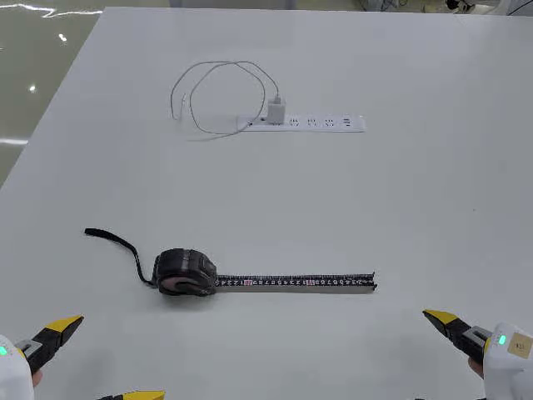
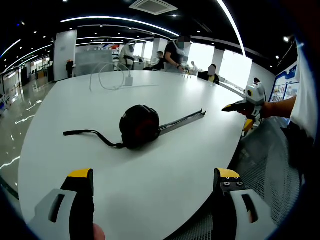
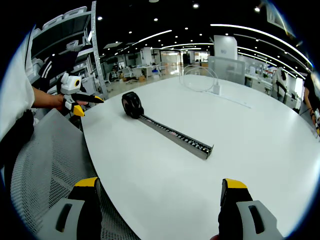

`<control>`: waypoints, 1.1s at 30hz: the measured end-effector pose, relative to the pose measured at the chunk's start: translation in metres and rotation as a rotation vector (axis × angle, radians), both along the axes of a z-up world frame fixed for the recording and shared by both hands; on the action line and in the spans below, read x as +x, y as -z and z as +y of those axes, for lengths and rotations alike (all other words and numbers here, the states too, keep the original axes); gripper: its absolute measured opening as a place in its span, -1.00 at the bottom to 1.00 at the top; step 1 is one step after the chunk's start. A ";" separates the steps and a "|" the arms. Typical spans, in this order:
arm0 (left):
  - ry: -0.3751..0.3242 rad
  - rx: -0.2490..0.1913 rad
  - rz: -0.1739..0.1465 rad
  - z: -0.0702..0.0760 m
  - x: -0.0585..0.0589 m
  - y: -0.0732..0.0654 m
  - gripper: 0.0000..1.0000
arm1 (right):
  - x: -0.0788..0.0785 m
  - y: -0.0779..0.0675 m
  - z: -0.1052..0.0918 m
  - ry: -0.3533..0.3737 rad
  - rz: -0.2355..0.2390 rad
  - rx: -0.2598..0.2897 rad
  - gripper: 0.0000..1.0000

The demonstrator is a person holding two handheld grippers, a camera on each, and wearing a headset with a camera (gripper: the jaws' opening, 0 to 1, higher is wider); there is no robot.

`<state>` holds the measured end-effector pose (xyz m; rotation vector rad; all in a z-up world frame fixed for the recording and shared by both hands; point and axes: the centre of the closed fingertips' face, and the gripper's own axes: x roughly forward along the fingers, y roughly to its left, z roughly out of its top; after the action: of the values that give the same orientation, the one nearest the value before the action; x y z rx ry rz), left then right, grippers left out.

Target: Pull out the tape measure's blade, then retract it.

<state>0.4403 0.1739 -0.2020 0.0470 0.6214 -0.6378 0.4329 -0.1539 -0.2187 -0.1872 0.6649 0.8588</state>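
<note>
Fingers point(image 2: 80, 181) of left gripper point(image 2: 154, 176) stand wide apart, nothing between them; right gripper point(image 3: 158, 184) is likewise wide and empty. Both hover at the near edge of the desk point(image 1: 333, 192), well apart from the work. Tape measure point(image 1: 185, 272) rests on the desk between them, its strap point(image 1: 117, 242) trailing left. Its blade point(image 1: 300, 282) is drawn out toward the right gripper's side, with the end hook point(image 1: 372, 282) down on the desk.

Judged: pull-out done, retraction next. Best to steady the case with the left gripper, pinch the hook end with the right, free the lock, then feed the blade home slowly so it cannot whip. Power strip point(image 1: 312, 122) and cable point(image 1: 208, 92) lie far off, no obstacle.
</note>
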 end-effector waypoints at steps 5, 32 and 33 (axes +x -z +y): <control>-0.001 0.000 -0.001 -0.001 0.001 0.000 0.96 | 0.000 0.000 -0.001 0.003 0.001 0.004 0.98; 0.028 -0.009 -0.004 -0.027 0.031 0.000 0.92 | 0.014 -0.001 0.004 -0.013 -0.005 0.011 0.98; 0.027 -0.011 -0.003 -0.028 0.032 0.000 0.92 | 0.015 -0.001 0.005 -0.013 -0.005 0.010 0.98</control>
<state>0.4723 0.1458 -0.2022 0.0458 0.6153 -0.6668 0.4475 -0.1493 -0.2181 -0.1846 0.6555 0.8744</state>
